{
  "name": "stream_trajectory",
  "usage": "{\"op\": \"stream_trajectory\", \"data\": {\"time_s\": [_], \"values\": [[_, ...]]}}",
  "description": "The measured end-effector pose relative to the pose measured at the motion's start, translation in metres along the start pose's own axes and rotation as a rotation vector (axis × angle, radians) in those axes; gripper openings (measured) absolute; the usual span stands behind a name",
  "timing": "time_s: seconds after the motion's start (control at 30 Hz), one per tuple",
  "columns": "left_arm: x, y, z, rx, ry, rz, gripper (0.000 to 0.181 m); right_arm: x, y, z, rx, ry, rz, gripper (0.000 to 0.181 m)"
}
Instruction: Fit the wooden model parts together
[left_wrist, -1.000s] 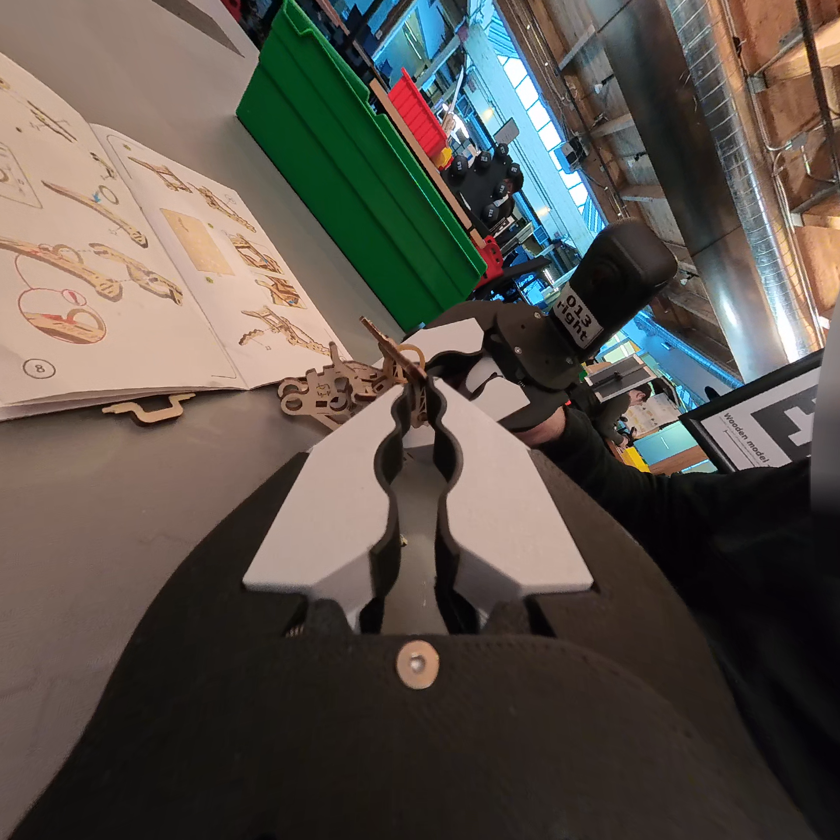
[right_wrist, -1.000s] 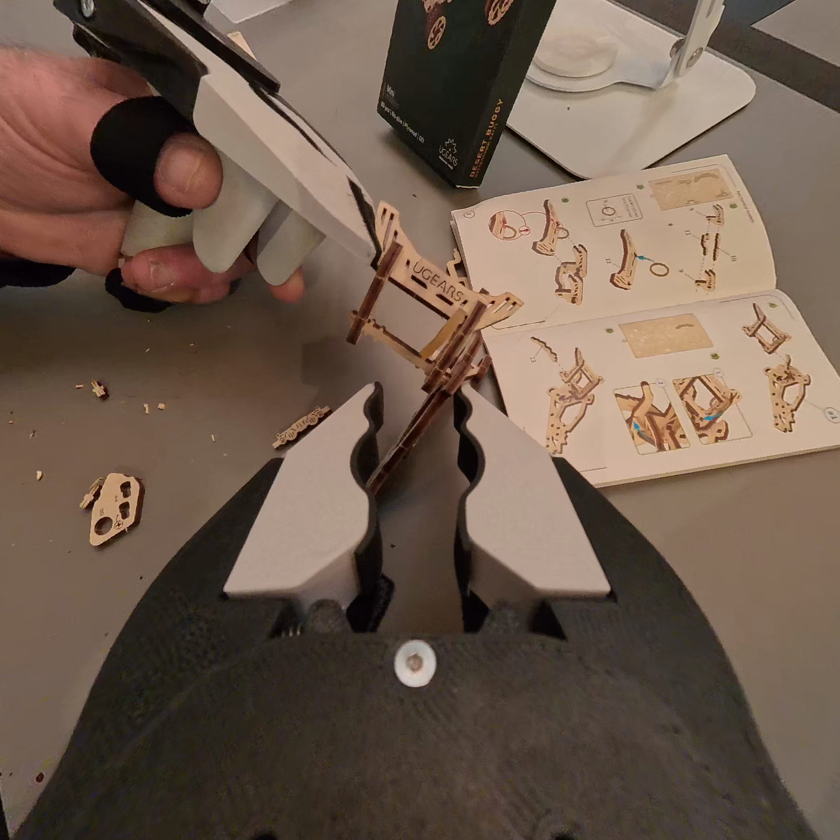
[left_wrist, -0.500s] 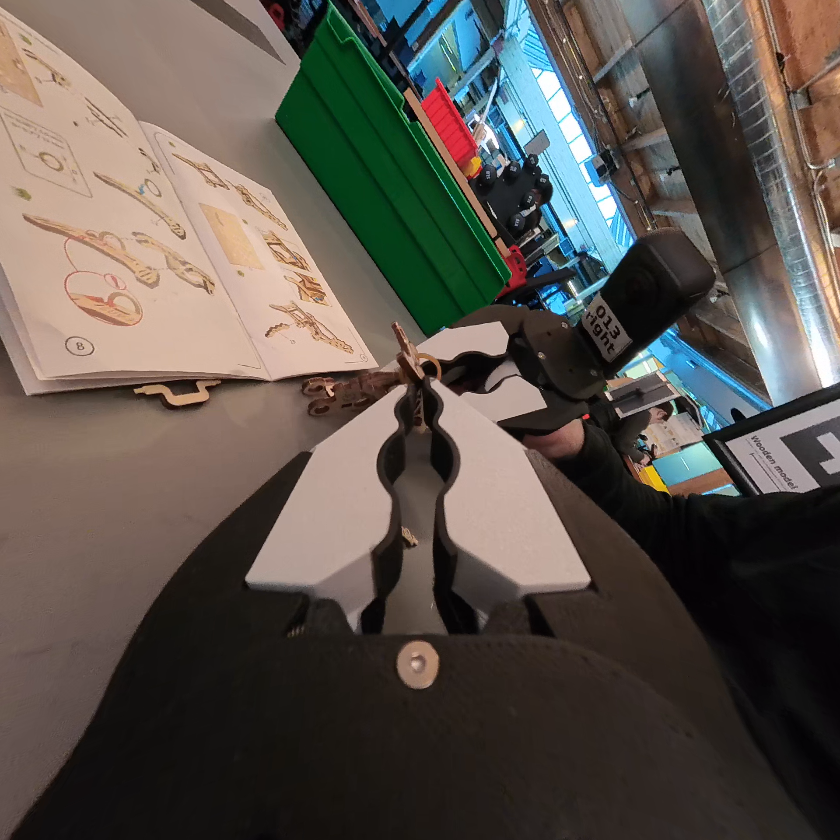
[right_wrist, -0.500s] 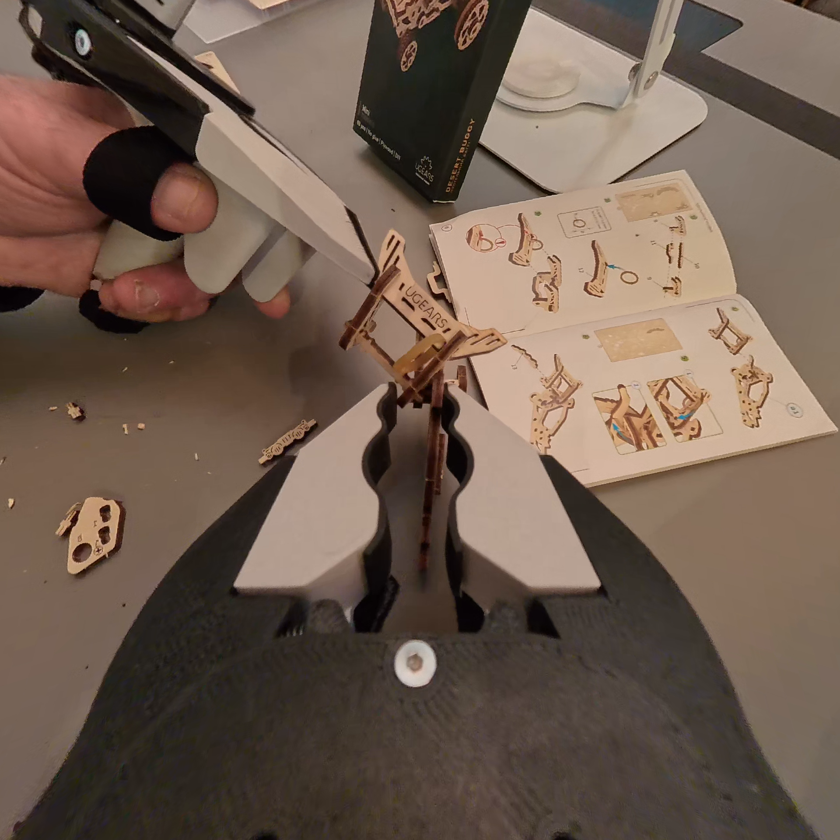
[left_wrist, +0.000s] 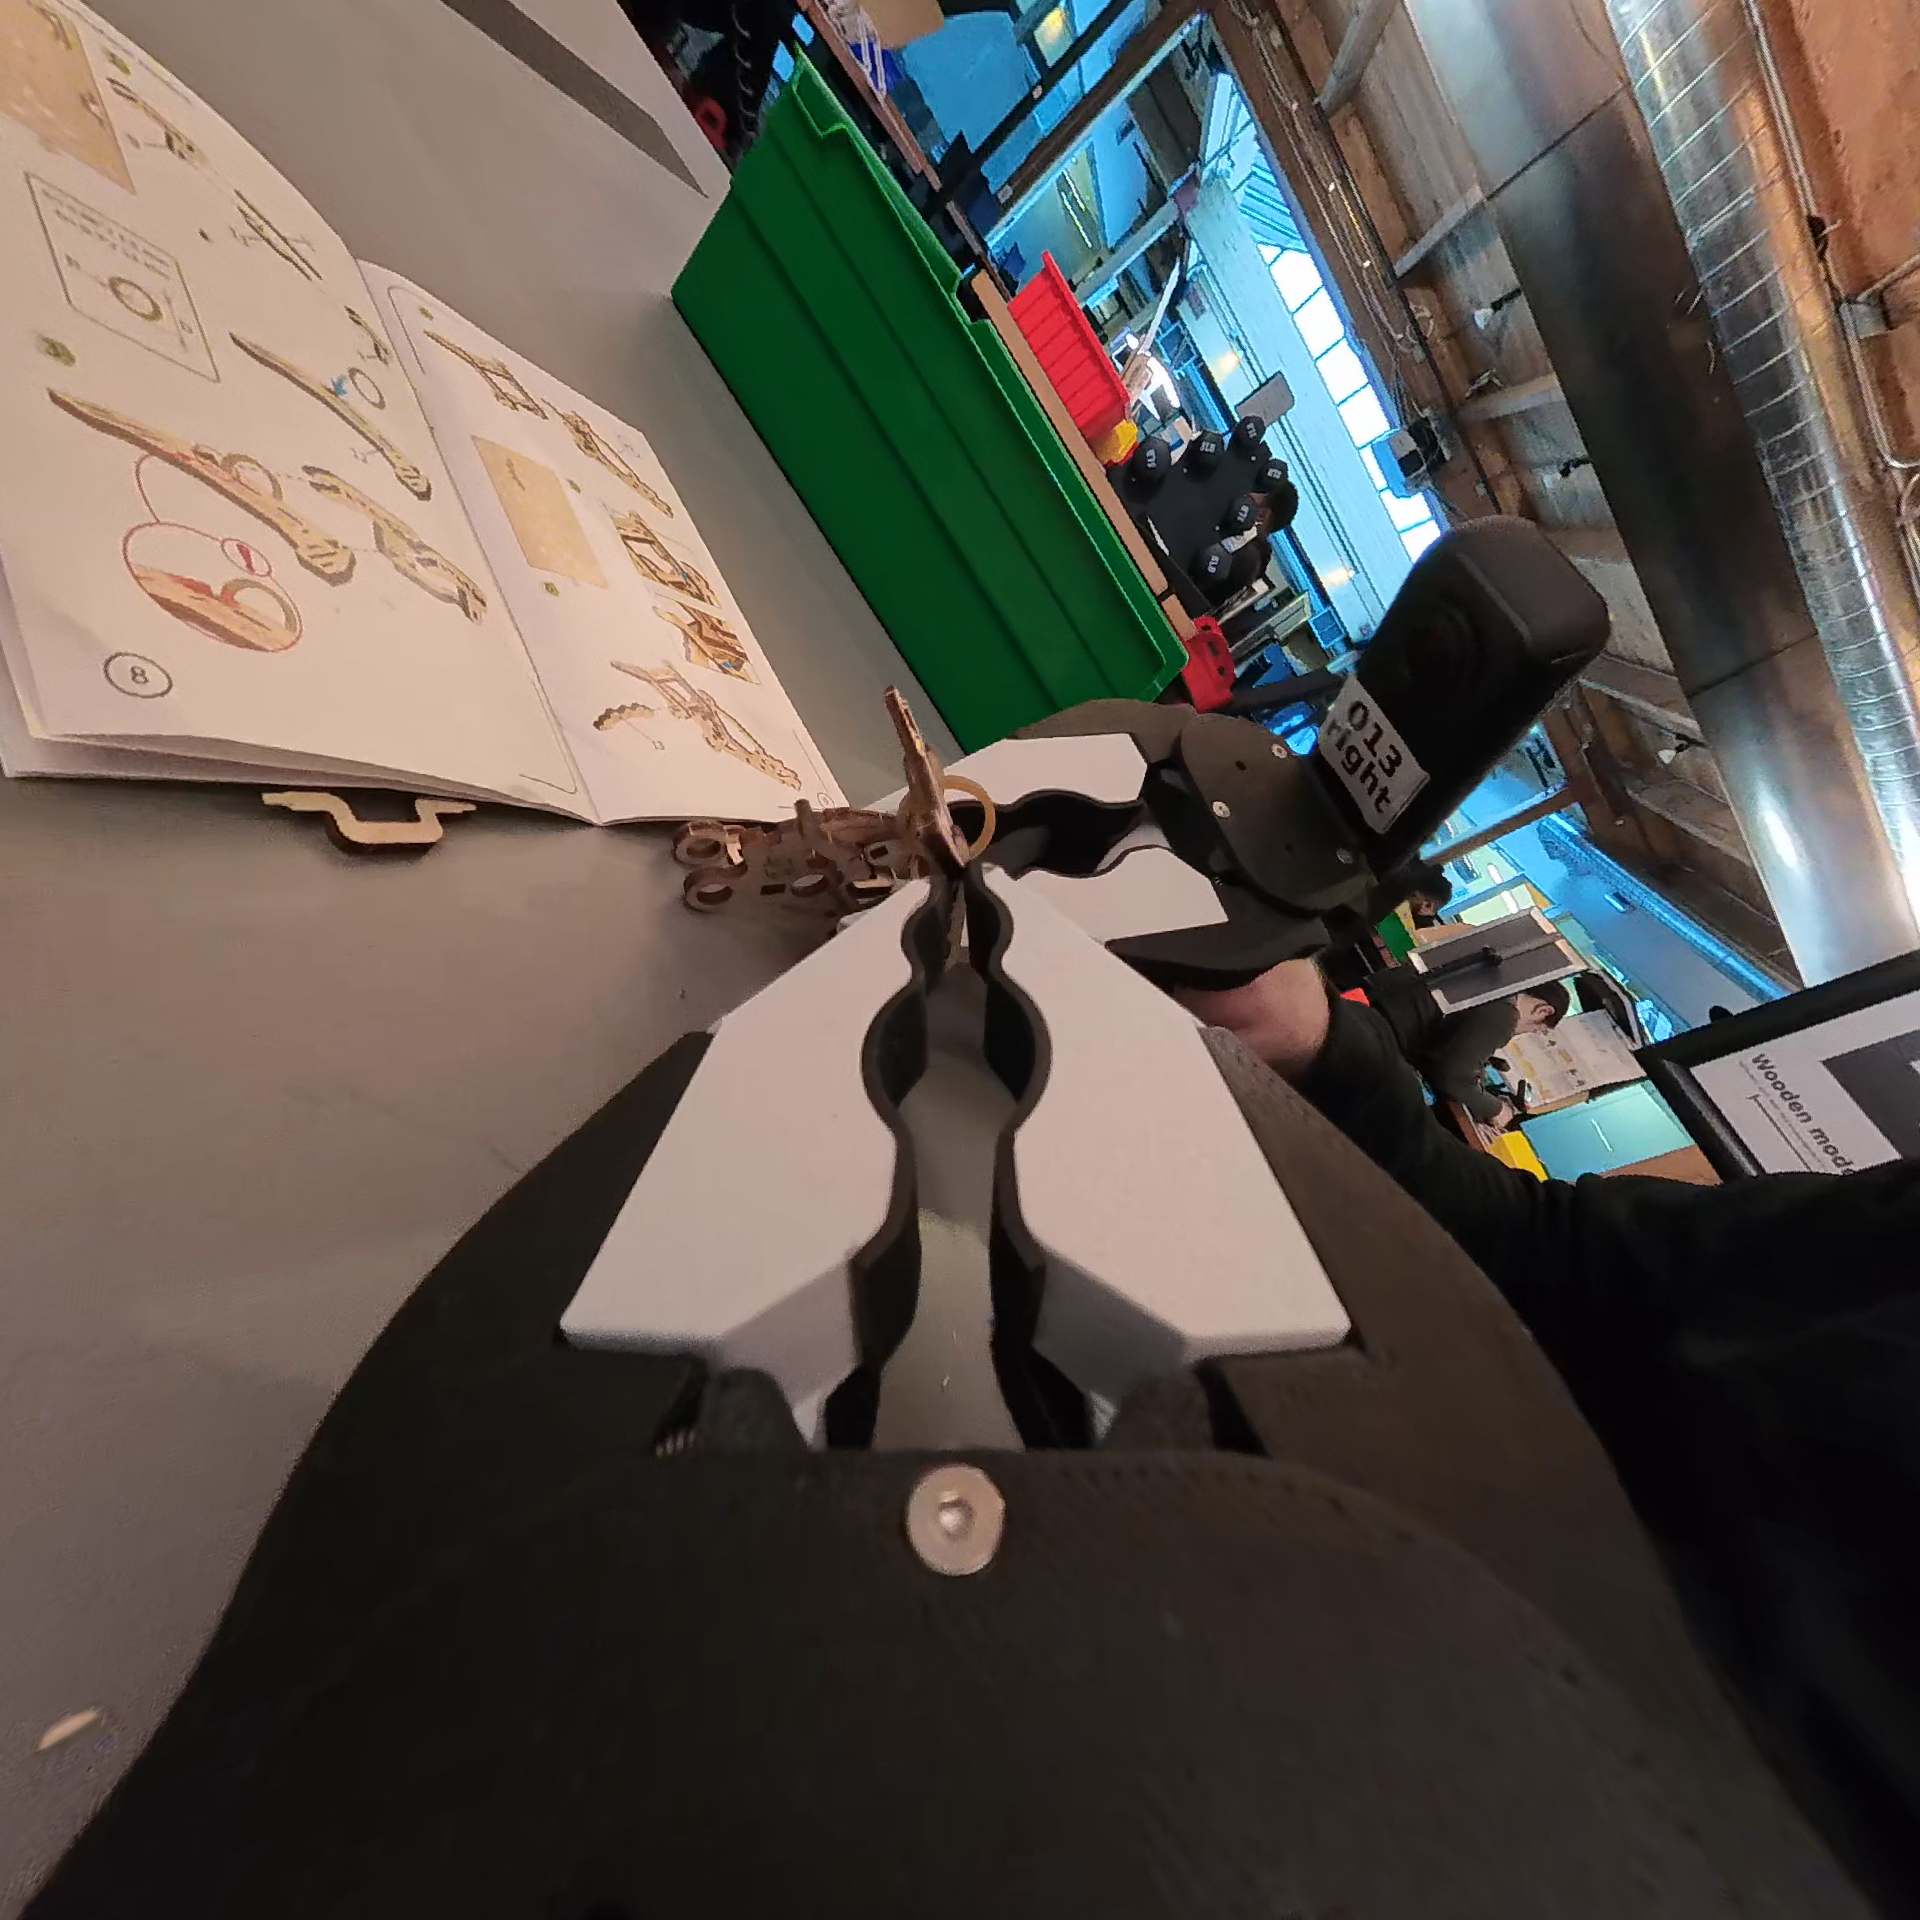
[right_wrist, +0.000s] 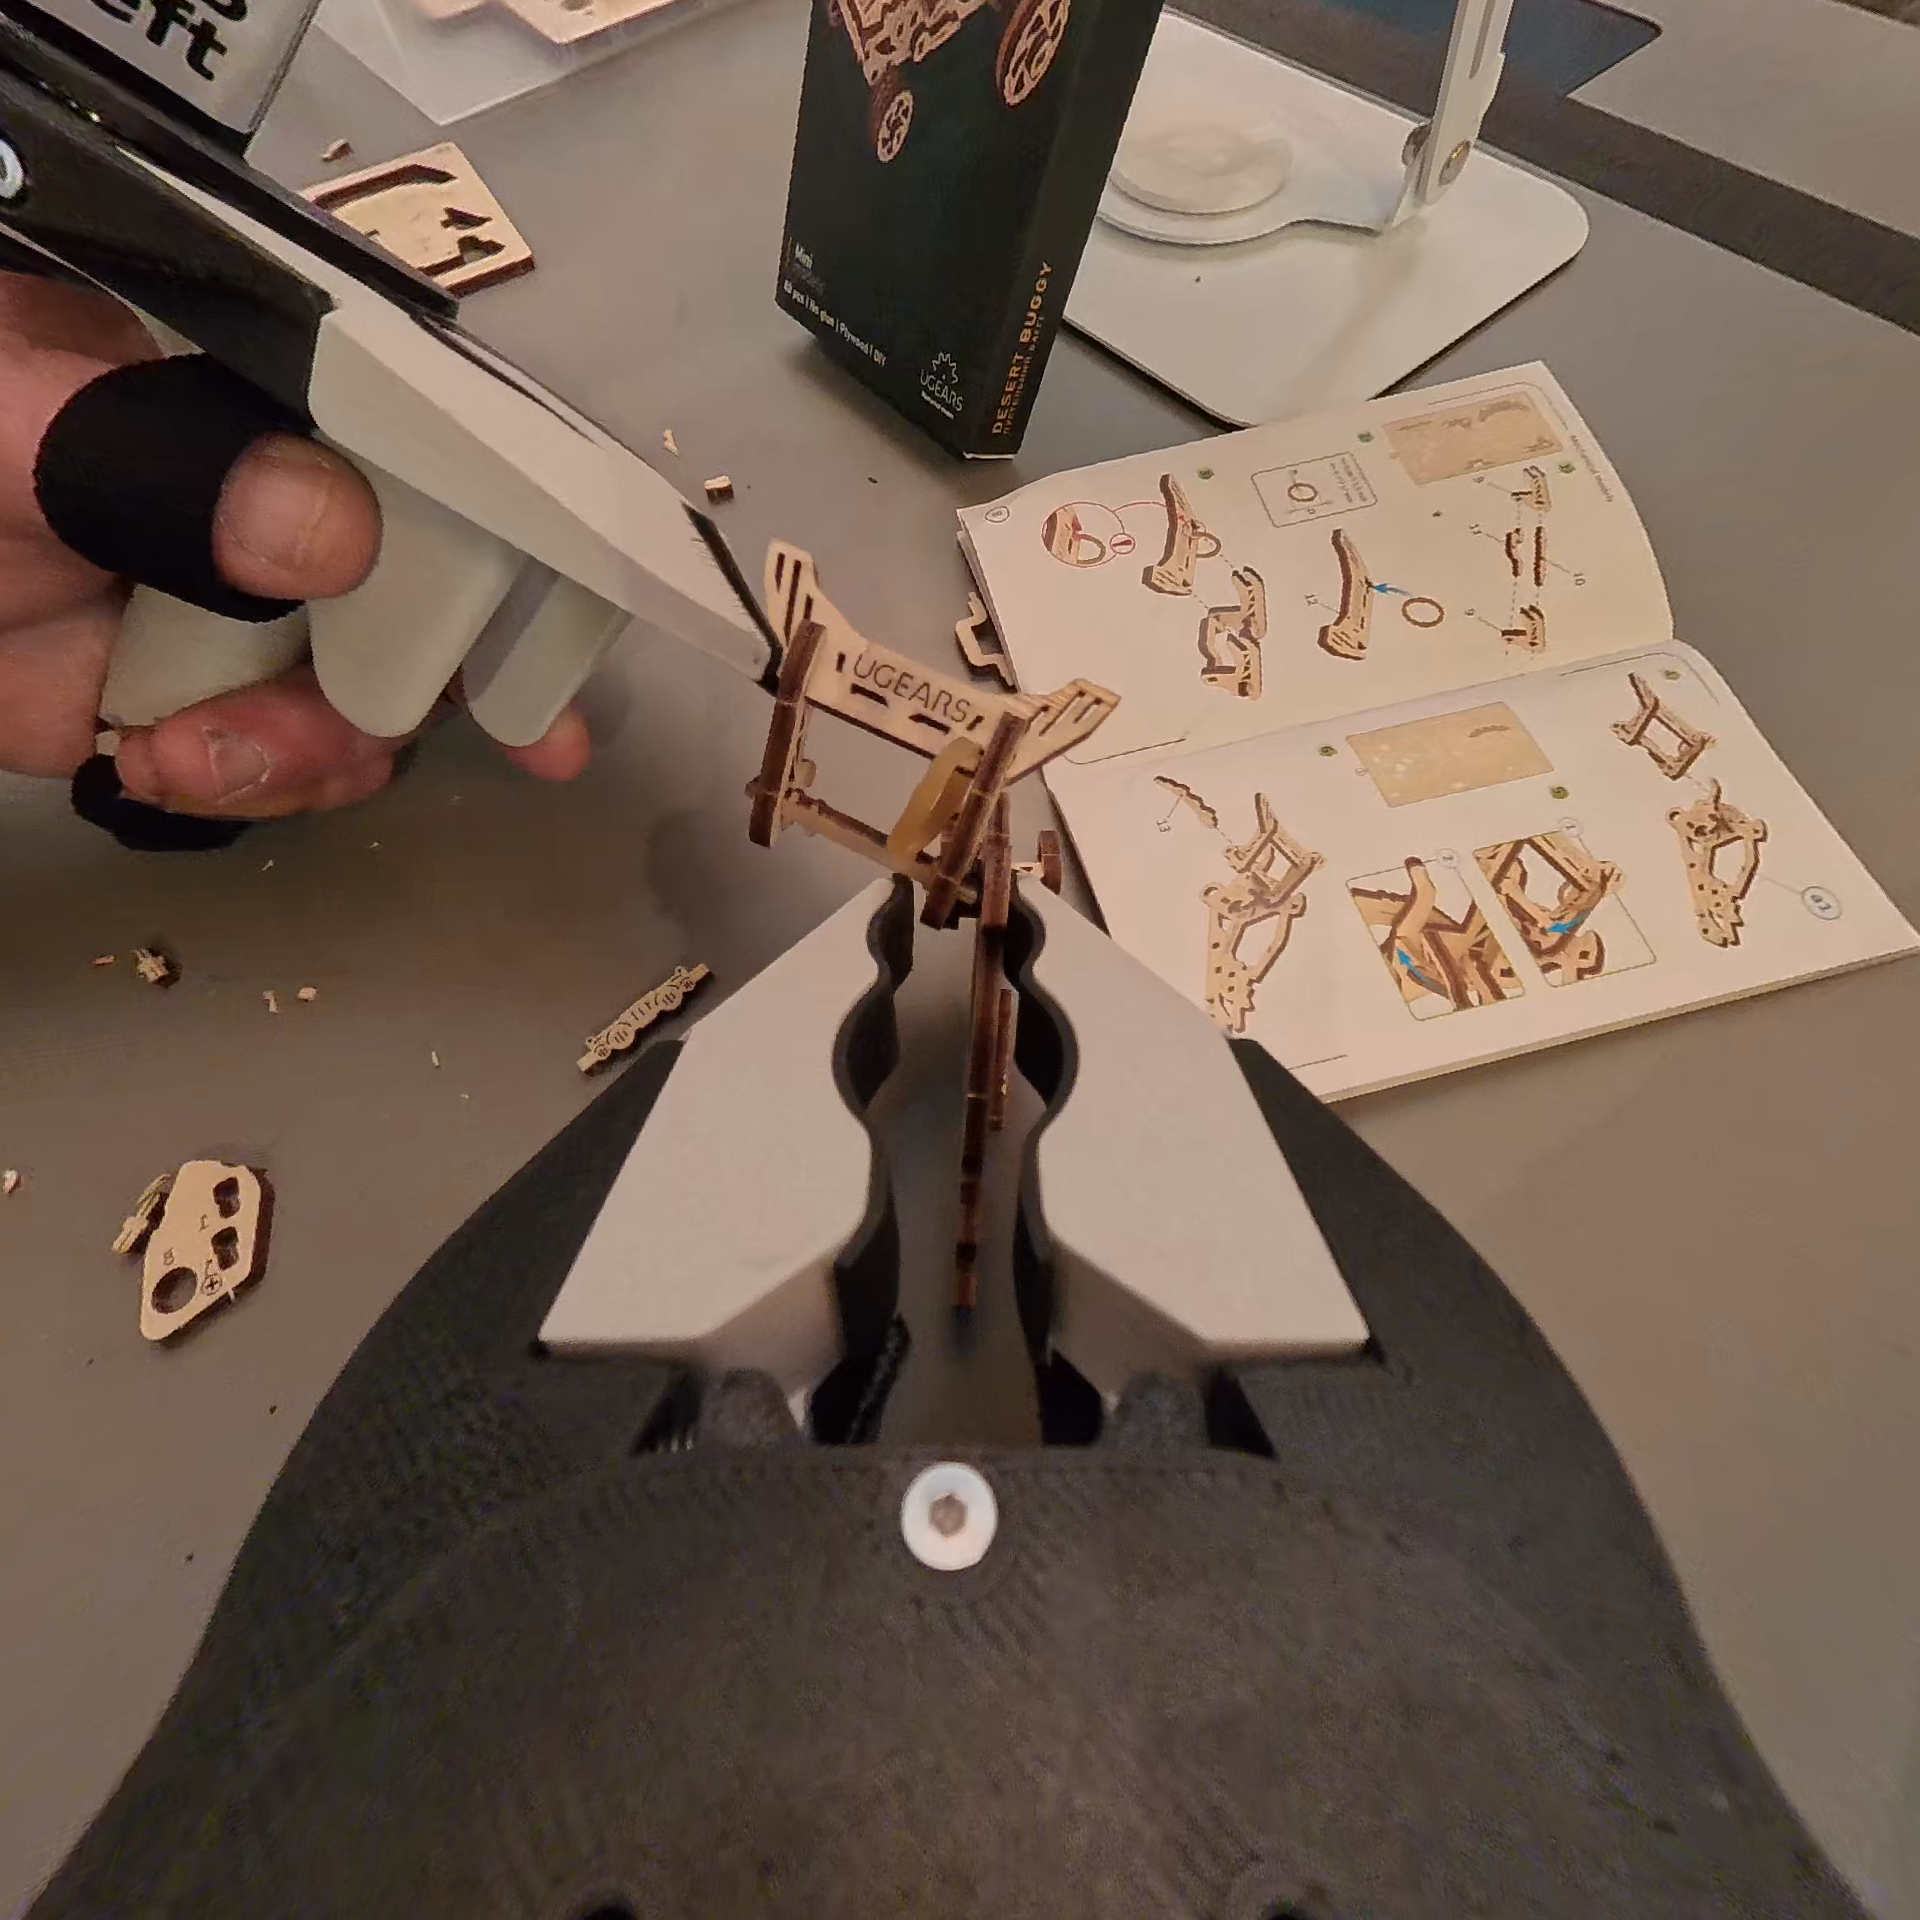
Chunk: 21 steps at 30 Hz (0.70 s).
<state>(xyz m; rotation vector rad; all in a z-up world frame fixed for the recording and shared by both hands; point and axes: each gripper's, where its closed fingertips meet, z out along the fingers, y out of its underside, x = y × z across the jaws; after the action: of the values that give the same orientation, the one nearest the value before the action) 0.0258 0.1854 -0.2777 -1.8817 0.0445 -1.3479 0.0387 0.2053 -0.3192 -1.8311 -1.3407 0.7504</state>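
Between both grippers' tips: wooden frame (right_wrist: 894, 748); left gripper (left_wrist: 954, 902) pinches it.

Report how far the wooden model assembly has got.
Done: a small frame subassembly is slotted together. In hand: the left gripper pinches its end, while the right gripper holds a flat side piece against it. Left: loose parts lie unfitted on the table.

Dim, even indoor light, bright blue window glare far off (left wrist view), fisheye bending at edges, soft shadows.
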Motion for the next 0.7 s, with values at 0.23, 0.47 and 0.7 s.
{"op": "stream_trajectory", "data": {"time_s": [0.23, 0.47, 0.7], "values": [[0.004, 0.005, 0.001, -0.023, 0.017, 0.004, 0.003, 0.000, 0.001, 0.000, -0.004, -0.006, -0.017, 0.010], [0.000, 0.010, 0.006, -0.087, -0.035, 0.085, 0.015, 0.002, 0.001, 0.000, -0.009, 0.006, -0.029, 0.010], [-0.005, 0.019, 0.015, -0.139, -0.090, 0.104, 0.017, 0.002, 0.000, 0.001, -0.013, 0.029, -0.042, 0.010]]}}
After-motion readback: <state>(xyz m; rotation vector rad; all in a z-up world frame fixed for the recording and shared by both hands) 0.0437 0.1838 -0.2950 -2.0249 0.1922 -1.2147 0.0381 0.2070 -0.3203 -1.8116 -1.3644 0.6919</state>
